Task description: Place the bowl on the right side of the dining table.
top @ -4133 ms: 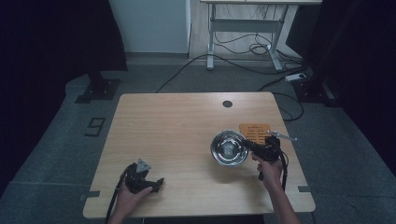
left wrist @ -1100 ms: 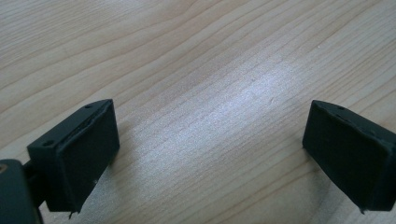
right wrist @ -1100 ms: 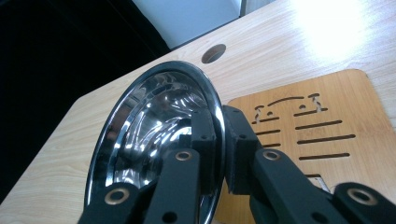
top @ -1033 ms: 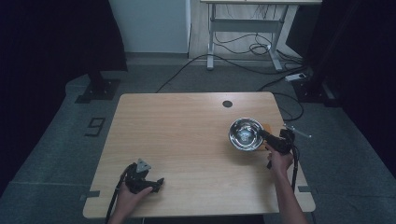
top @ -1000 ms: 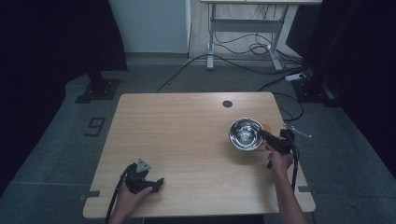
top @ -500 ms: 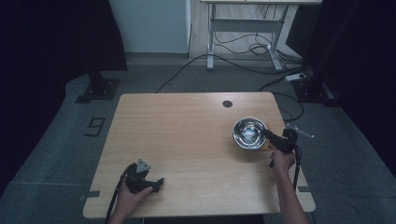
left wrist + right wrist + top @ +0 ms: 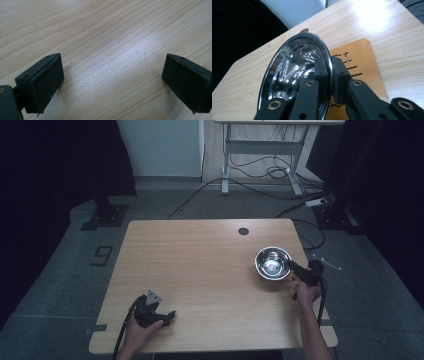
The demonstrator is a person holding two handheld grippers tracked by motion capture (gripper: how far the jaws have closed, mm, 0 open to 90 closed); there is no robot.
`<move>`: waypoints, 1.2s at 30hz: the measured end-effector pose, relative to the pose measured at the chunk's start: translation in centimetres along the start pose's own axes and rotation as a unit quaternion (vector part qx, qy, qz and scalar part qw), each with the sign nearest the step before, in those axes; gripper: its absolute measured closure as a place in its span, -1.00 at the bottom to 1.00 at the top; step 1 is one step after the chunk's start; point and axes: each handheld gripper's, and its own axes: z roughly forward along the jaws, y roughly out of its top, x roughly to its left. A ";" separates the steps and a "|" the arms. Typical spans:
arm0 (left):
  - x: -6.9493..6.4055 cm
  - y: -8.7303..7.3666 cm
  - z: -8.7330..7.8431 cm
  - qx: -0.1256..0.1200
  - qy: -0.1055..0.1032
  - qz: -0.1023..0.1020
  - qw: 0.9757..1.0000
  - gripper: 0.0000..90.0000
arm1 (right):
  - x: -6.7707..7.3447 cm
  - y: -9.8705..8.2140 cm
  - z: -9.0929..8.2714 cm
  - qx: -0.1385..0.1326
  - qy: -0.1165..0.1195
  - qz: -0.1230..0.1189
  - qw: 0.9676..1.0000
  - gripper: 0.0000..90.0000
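Lab: black curtains (image 7: pixel 60 165), floor cables (image 7: pixel 260 170)

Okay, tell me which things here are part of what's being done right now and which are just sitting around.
In use:
- steel bowl, rim clamped by the right gripper
- wooden board under the bowl

Lying about:
- left gripper, open on the table
- cables and desk frame on the floor beyond

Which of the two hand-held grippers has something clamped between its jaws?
The right hand-held gripper: its jaws pinch the rim of the steel bowl near the table's right edge. The left hand-held gripper stands open over bare wooden table.
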 end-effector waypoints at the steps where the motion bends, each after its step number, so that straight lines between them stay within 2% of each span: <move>1: 0.0 0.0 0.0 0.000 0.000 0.000 1.000 -0.92 | -0.1 0.0 0.0 0.000 -0.001 0.002 1.000 0.87; 13: 0.0 0.0 0.0 0.000 0.000 0.000 1.000 -0.92 | -1.5 0.0 0.0 -0.002 -0.016 0.016 1.000 0.87; 25: 0.0 0.0 0.0 0.000 0.000 0.000 1.000 -0.92 | -1.9 -0.2 0.6 0.000 -0.028 0.019 0.999 0.87; 31: 0.0 0.0 0.0 0.000 0.000 0.000 1.000 -0.92 | -2.1 -0.3 0.9 -0.004 -0.025 0.031 0.999 0.85; 36: 0.0 0.0 0.0 0.000 0.000 0.000 1.000 -0.92 | -2.3 -0.4 1.4 -0.009 -0.040 0.029 0.999 0.81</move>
